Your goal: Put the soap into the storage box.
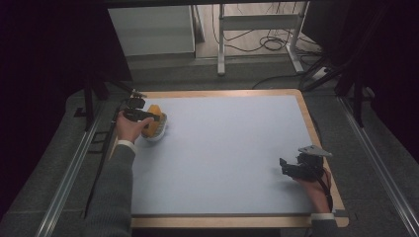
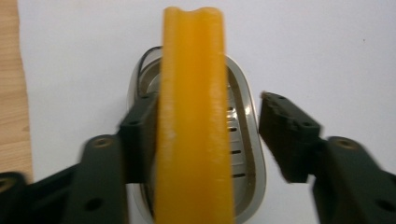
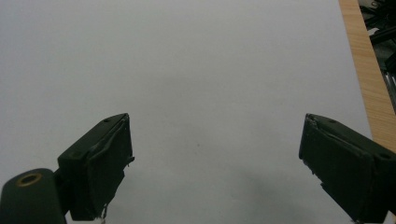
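**Yellow sponge on edge in a metal dish, left jaws open around it**

Much of the oval, slotted stainless-steel dish (image 2: 243, 140) is hidden in the left gripper view: the thick yellow foam sponge (image 2: 195, 121) stands on edge in it and covers its middle, and the bottom of both runs out of the frame. From the high view the dish (image 1: 157, 132) is a pale sliver under the sponge (image 1: 154, 118), partly covered by the person's left hand (image 1: 129, 129) — its shape is hard to make out there.

The sponge is a plain orange-yellow slab with a shallow notch in its top end. It sits in the upper left of the high view, near the corner of the pale blue mat (image 1: 232, 148).

The left gripper (image 2: 205, 126) is spread; one jaw lies against the sponge's side, the other stands clear with a gap.

The right gripper (image 3: 215, 158), at the lower right of the high view (image 1: 296, 168), is wide open over bare mat, holding nothing, beside the wooden table edge (image 3: 364, 70).
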Demonstrator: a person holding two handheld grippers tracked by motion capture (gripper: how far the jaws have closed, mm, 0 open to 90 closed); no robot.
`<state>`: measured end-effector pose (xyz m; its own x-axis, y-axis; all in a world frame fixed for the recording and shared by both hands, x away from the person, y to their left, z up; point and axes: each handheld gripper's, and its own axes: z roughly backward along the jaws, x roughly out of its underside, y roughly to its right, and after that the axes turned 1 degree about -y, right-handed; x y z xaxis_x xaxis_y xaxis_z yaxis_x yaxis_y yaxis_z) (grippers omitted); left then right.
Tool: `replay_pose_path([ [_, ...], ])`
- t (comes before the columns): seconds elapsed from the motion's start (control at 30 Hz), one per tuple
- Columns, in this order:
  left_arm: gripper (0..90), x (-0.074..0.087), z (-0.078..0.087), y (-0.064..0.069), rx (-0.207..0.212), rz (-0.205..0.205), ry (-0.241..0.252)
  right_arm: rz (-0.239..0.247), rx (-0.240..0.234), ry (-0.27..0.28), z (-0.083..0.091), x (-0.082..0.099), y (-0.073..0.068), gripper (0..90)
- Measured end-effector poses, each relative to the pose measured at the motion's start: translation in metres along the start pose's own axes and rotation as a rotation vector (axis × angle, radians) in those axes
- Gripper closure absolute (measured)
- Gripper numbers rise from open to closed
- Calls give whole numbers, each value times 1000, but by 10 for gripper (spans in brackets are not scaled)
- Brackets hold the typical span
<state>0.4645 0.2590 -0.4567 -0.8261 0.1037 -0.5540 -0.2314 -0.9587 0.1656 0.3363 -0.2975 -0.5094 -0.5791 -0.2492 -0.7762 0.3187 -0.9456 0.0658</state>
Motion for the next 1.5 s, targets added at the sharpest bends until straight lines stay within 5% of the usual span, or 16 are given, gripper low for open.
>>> replay_pose_path([
  [0.1,283,1,5,1,-29,-25,13,6,0,0,0,0,0,95],
  [0.23,261,2,18,-3,-32,-50,64,7,0,-1,0,0,-1,95],
  [0.53,270,10,44,8,54,-92,148,12,2,0,0,0,-2,95],
  [0.7,269,29,56,27,119,-185,159,17,-11,5,0,-1,-5,95],
  [0.87,276,60,60,37,181,-214,171,23,-16,17,1,-2,-5,95],
  [1.13,278,109,62,44,206,-231,179,38,-29,35,3,-4,-7,95],
  [1.5,281,153,56,49,212,-232,156,53,-36,33,3,-3,-9,95],
])
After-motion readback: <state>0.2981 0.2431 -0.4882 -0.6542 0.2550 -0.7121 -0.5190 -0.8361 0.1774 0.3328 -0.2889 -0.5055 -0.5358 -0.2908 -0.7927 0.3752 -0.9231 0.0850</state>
